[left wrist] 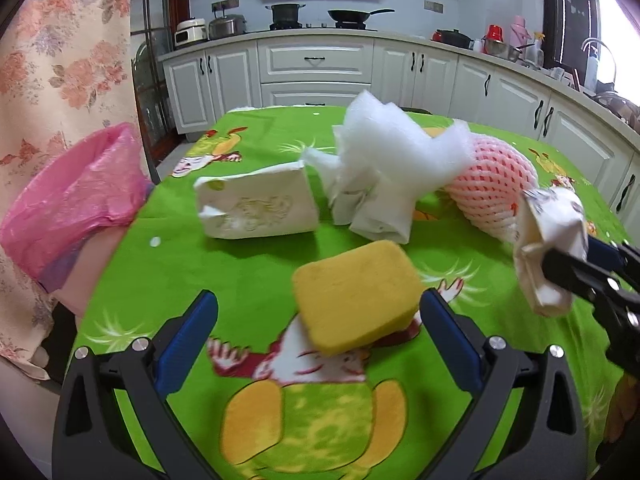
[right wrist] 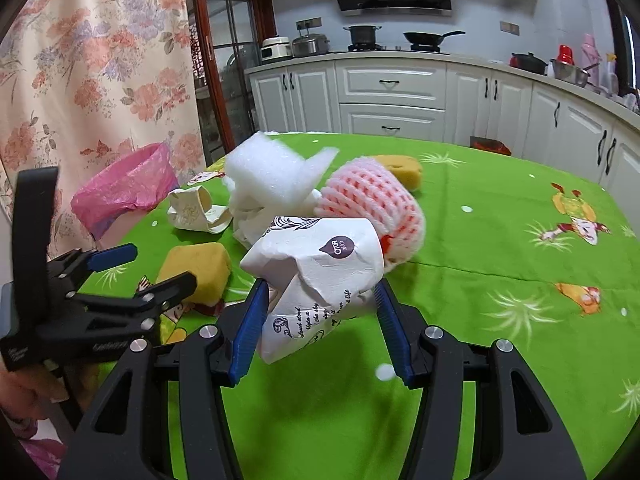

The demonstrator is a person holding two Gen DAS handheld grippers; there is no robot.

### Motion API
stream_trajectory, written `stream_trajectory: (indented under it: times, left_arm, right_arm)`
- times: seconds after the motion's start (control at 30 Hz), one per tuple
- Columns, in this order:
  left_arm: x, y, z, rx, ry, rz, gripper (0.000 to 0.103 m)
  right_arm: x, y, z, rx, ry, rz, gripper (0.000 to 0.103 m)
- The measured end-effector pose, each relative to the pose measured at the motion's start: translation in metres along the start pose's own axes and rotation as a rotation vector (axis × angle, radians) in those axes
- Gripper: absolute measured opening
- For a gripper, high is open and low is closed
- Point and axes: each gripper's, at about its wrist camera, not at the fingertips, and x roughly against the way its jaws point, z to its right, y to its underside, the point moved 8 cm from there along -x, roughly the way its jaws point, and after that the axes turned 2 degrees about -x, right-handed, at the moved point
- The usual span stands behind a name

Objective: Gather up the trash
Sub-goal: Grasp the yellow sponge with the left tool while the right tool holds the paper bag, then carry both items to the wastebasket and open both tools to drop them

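Note:
My left gripper [left wrist: 318, 312] is open, its blue fingers on either side of a yellow sponge [left wrist: 354, 296] on the green tablecloth. My right gripper [right wrist: 322, 296] is shut on a crushed white paper cup [right wrist: 320, 272] and holds it above the table; the cup also shows at the right of the left wrist view [left wrist: 548, 248]. Behind lie another flattened paper cup [left wrist: 256, 208], crumpled white foam and tissue [left wrist: 380, 160], and a pink foam fruit net [left wrist: 492, 184]. A bin lined with a pink bag [left wrist: 76, 208] stands off the table's left edge.
A second yellow sponge [right wrist: 400, 170] lies behind the fruit net. Flowered curtain [left wrist: 60, 60] hangs at the left. White kitchen cabinets [left wrist: 316, 64] with pots and a stove run along the back and right. The left gripper [right wrist: 120, 280] shows at the left of the right wrist view.

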Motion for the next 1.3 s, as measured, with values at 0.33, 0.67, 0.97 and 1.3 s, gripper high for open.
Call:
stream_trajectory:
  times: [0.33,0.67,0.97,1.3]
  left_arm:
    - [-0.021,0.001,0.018,-0.010,0.004,-0.053,0.079]
    - [0.002,-0.006,0.027,-0.037,0.070,0.035,0.062]
    - [0.038,-0.006,0.025,-0.051,0.068,0.124,0.063]
    - [0.059,0.000,0.009,-0.057,0.058,0.184,0.063]
  right_arm:
    - [0.009,0.005,0.017,-0.042,0.011,0.008,0.052]
    - [0.010,0.009,0.008,-0.025,0.001,0.005,0.052]
    - [0.008,0.009,0.002,-0.023,0.008,0.006,0.052]
    - [0.005,0.005,-0.019,0.007,-0.013,0.007,0.052]
